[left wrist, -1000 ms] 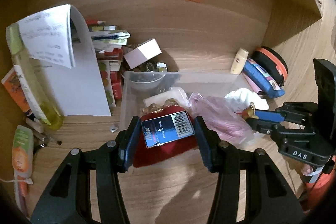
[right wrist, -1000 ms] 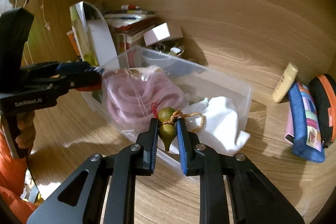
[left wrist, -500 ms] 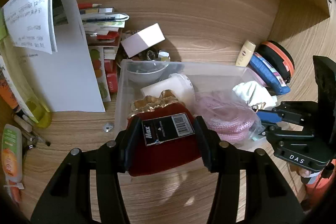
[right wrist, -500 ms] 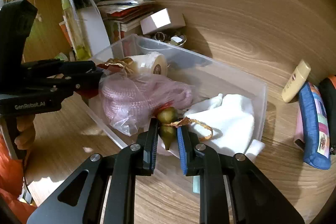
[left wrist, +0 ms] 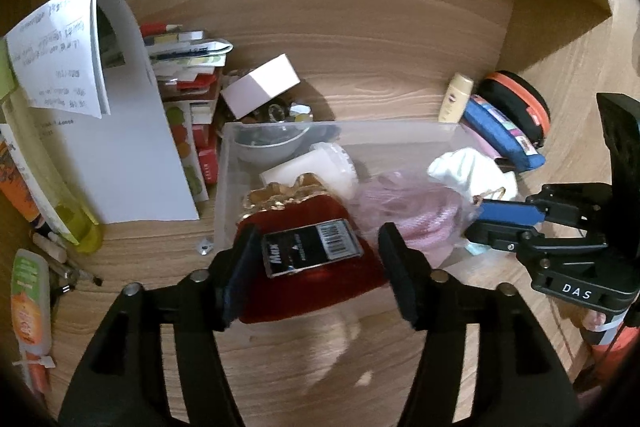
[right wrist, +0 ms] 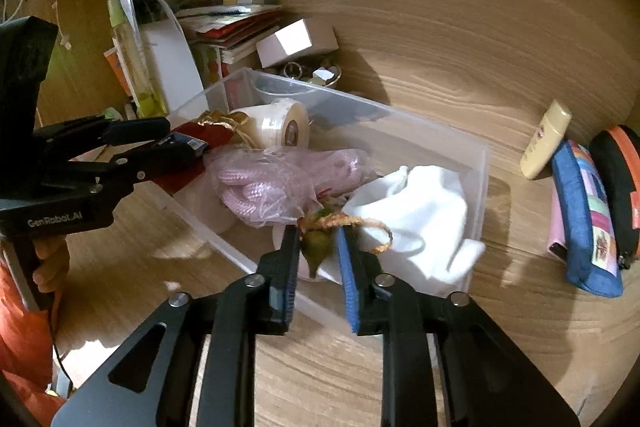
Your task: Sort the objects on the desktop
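A clear plastic bin [left wrist: 340, 125] [right wrist: 368, 107] holds a red pouch [left wrist: 312, 291], a tape roll [left wrist: 320, 167], pink rope in a bag [right wrist: 272, 179] and a white cloth [right wrist: 416, 211]. A black barcoded box [left wrist: 312, 253] lies on the pouch between the fingers of my left gripper [left wrist: 318, 239]. Its jaws are opening, with gaps on both sides of the box. My right gripper [right wrist: 318, 233] hangs over the bin's near wall. Its jaws are opening too, and a green gourd charm [right wrist: 318, 247] on a gold cord sits loose between them.
A folded white sheet [left wrist: 132, 147] and a stack of books [left wrist: 188, 67] stand left of the bin, with a white box [left wrist: 262, 87] behind it. A cream tube [right wrist: 544, 143], a blue pouch [right wrist: 584, 223] and a black-orange case [right wrist: 616, 187] lie to the right. Tubes [left wrist: 28, 299] lie at far left.
Both pairs of fingers have spread apart. The left ones have come off the black box and the right ones off the gourd charm. The pouch and the charm now sit lower in the bin.
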`<state>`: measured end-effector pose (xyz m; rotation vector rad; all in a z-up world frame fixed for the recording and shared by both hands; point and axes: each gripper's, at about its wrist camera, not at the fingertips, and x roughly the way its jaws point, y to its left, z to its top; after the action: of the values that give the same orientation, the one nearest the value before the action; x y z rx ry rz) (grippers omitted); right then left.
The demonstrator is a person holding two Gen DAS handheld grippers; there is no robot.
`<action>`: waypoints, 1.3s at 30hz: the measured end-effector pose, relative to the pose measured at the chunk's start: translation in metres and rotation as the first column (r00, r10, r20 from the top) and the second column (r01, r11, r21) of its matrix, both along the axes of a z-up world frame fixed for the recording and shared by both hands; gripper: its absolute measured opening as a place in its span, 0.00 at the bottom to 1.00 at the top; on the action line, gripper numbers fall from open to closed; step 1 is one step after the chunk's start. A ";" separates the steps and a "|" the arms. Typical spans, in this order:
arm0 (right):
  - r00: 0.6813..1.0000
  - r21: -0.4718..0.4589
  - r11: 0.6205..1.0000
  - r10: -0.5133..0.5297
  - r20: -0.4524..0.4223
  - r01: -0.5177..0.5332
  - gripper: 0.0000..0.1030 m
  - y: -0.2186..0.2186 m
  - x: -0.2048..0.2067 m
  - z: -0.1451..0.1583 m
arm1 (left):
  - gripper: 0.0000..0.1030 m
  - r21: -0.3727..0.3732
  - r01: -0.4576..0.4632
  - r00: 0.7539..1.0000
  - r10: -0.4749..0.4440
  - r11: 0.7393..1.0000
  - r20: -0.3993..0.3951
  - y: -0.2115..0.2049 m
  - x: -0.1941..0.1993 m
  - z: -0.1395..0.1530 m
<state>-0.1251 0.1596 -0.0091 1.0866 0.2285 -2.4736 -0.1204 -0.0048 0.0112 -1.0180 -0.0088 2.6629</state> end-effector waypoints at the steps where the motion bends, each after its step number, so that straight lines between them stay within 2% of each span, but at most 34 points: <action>1: 1.000 -0.003 1.000 -0.006 -0.006 0.006 0.25 0.002 0.003 0.002 | 0.66 0.001 0.004 1.000 -0.004 1.000 -0.005 0.001 0.001 0.002; 4: 0.999 -0.024 0.999 -0.030 -0.019 0.029 0.40 0.010 0.010 0.006 | 0.68 -0.022 -0.016 1.000 0.016 1.000 -0.017 0.005 0.005 0.007; 5: 0.999 -0.044 0.998 -0.036 -0.018 0.035 0.53 0.013 0.013 0.008 | 0.68 -0.031 -0.031 0.999 0.031 0.999 -0.021 0.006 0.006 0.009; 7: 0.999 -0.088 0.995 -0.039 -0.014 0.037 0.66 0.019 0.020 0.010 | 0.69 -0.033 -0.040 0.999 0.039 0.999 -0.036 0.006 0.011 0.014; 11: 0.998 -0.100 0.993 -0.060 -0.030 0.056 0.68 0.026 0.031 0.013 | 0.79 -0.035 -0.056 0.997 0.053 0.998 -0.064 0.008 0.024 0.020; 12: 0.997 -0.093 0.993 -0.070 -0.034 0.066 0.71 0.026 0.033 0.013 | 0.81 -0.037 -0.063 0.996 0.060 0.997 -0.071 0.008 0.026 0.021; 14: 0.995 -0.082 0.993 -0.087 -0.049 0.082 0.77 0.029 0.036 0.013 | 0.92 -0.046 -0.095 0.992 0.091 0.994 -0.085 0.007 0.030 0.023; 15: 0.994 -0.080 0.993 -0.094 -0.056 0.090 0.79 0.030 0.037 0.014 | 0.93 -0.044 -0.105 0.991 0.101 0.994 -0.089 0.007 0.032 0.024; 26: 0.980 -0.094 0.983 -0.168 -0.110 0.158 0.79 0.039 0.046 0.021 | 0.94 -0.074 -0.205 0.974 0.196 0.976 -0.111 0.005 0.034 0.024; 39: 0.983 -0.070 0.990 -0.127 -0.133 0.119 0.79 0.026 0.054 0.023 | 0.94 -0.088 -0.195 0.976 0.184 0.977 -0.117 0.014 0.040 0.023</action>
<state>-0.0715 0.1861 0.0143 0.9317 0.1276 -2.6505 -0.0807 0.0097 0.0346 -0.9436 0.0520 2.9162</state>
